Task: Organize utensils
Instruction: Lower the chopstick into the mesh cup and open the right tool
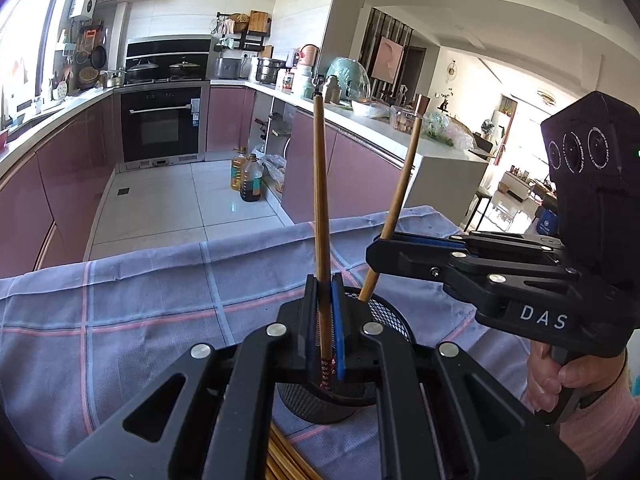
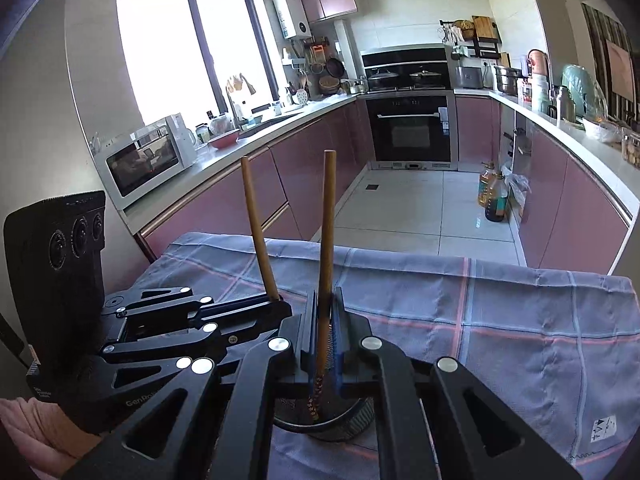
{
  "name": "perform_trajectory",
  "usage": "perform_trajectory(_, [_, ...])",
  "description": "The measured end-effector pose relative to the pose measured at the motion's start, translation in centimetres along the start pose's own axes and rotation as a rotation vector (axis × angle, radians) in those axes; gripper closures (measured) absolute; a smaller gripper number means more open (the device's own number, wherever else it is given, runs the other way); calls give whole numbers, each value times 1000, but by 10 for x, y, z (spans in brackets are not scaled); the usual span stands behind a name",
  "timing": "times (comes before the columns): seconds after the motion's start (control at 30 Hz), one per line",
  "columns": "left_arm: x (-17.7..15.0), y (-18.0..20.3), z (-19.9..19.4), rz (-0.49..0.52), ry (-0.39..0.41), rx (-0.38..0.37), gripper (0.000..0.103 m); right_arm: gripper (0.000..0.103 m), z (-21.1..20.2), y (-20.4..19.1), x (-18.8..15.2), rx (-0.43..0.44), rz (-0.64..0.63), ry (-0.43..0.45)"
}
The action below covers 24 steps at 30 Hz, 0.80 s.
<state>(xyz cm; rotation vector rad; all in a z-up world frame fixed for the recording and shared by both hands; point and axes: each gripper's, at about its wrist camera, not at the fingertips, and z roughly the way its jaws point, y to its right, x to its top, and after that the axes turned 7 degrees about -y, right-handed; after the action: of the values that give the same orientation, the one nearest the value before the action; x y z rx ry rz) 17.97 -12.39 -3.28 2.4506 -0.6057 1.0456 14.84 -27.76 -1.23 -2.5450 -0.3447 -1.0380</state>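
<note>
A black mesh cup [image 1: 384, 316] stands on the checked cloth; it also shows in the right wrist view [image 2: 352, 420]. My left gripper [image 1: 324, 296] is shut on a wooden chopstick [image 1: 320, 184], held upright with its patterned end down in the cup. My right gripper [image 1: 380, 240] is shut on a second chopstick [image 1: 400, 184], tilted, with its lower end in the cup. In the right wrist view my right gripper [image 2: 324, 308] holds its chopstick [image 2: 326, 232] upright over the cup, and the left gripper [image 2: 276, 304] holds the other chopstick [image 2: 256, 224] just to the left.
A blue-grey checked cloth [image 1: 140, 312] covers the table. Several more chopsticks [image 1: 284, 460] lie on it under my left gripper. Beyond the table's far edge are the tiled floor, pink cabinets and oil bottles [image 1: 246, 176].
</note>
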Motion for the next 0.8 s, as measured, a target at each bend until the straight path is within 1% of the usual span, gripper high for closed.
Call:
perform_trajectory(0.17, [6,-3,5,4,-7,24,95,97,8,0,8,-14,18,1])
perform_trajectory(0.23, [8,-5,4,4,-3,32,88,97,10,0,11,-16,24,4])
perform_trajectory(0.33, [7,-3,-1,8,10,41,81,95,13,-2,12,-31,34,7])
perform_trajectory(0.4, [7,-3,-6,12,22,55,78,88,14,-2,11,-39,35,9])
perform_trajectory(0.53, [4,-7,-18,3,44,64,76,68,7,-4,8,-84,27,33])
perform_trajectory(0.57, [2,-8,-22,1,51,67,75,66,3,-4,7,-96,24,43])
perform_trajectory(0.63, [-2,-10,-32,5,67,74,70,61,-7,-5,3,-125,17,68])
perform_trajectory(0.7, [-9,-12,-44,16,81,89,65,59,-19,-7,-3,-142,10,94])
perform_trajectory(0.8, [-21,-19,-59,22,78,108,62,58,-40,-14,-14,-110,-10,130])
